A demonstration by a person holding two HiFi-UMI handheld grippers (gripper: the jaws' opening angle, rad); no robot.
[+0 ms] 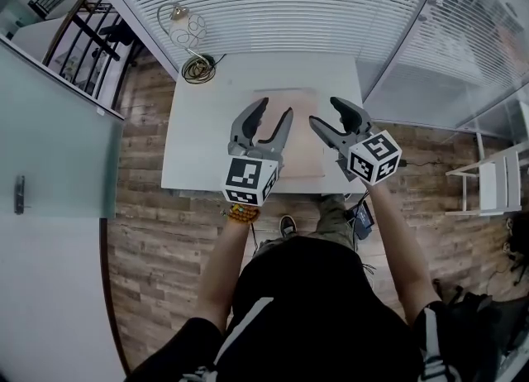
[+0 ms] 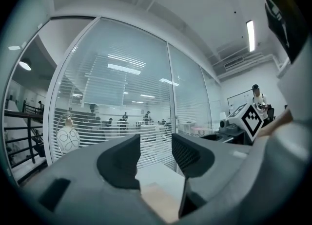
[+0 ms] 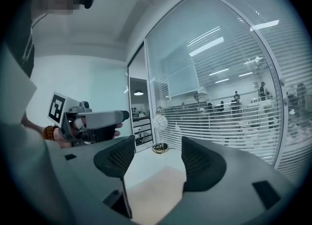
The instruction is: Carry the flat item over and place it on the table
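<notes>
The flat item is a pale beige board (image 1: 302,145) lying flat on the white table (image 1: 198,140). Both grippers hover above it, pointing level toward the glass wall. In the head view my left gripper (image 1: 275,112) is over the board's left part and my right gripper (image 1: 326,112) over its right part. Both stand open with nothing between the jaws. The left gripper view shows its own open jaws, the left gripper (image 2: 156,151), with the board (image 2: 158,202) below them. In the right gripper view the right gripper (image 3: 157,158) is above the board (image 3: 153,195), and the left gripper (image 3: 92,121) shows beside it.
A coil of cable (image 1: 198,68) lies at the table's far left corner, next to a wire-frame ornament (image 1: 186,29). A glass wall with blinds (image 1: 281,0) stands right behind the table. A white rack (image 1: 496,178) is at the right, a railing (image 1: 91,25) at the left.
</notes>
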